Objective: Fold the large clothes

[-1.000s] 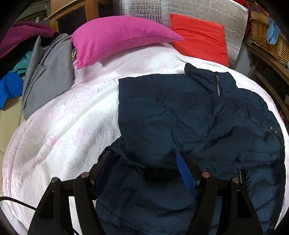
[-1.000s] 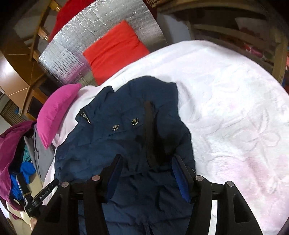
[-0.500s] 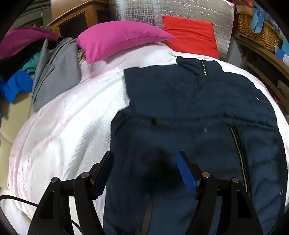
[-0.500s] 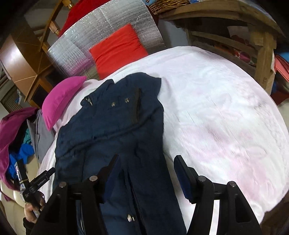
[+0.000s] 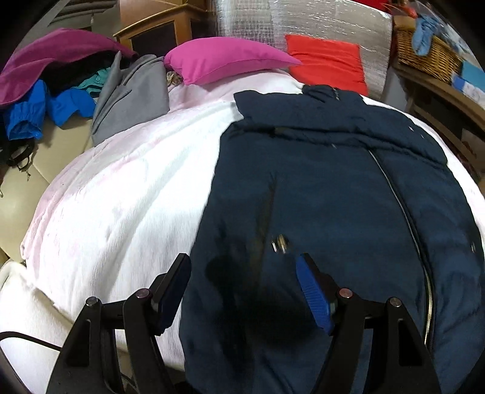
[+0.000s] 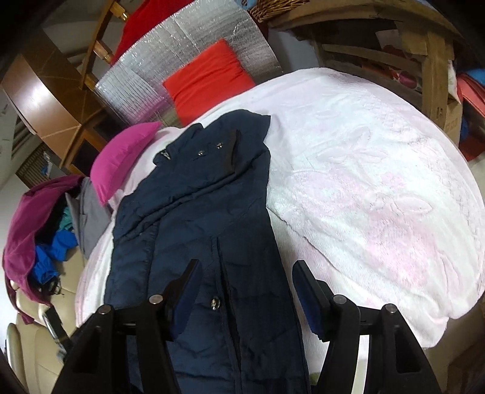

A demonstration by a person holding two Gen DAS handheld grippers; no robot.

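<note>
So the navy puffer jacket (image 5: pixel 333 194) is laid out lengthwise on the bed's white-and-pink blanket (image 5: pixel 127 206), collar up toward 12 o'clock near the pink pillow (image 5: pixel 224 59) and the red cushion (image 5: pixel 327 66), with the silver foil sheet (image 5: pixel 303 24) behind them. The left gripper (image 5: pixel 242 291) hangs over the jacket's near end at 6 o'clock, jaws standing wide with just fabric below them, nothing pinched as far as I can see (that bit's blurry, so not totally sure it isn't brushing the cloth). The right gripper (image 6: pixel 245 291) is over the hem too, jaws wide and not clamped on anything, a snap button (image 6: pixel 214 303) showing between them. Off at 9 o'clock there's a heap of clothes (image 5: pixel 45 91), and a wicker basket (image 5: pixel 430 57) at about 1 o'clock.
</note>
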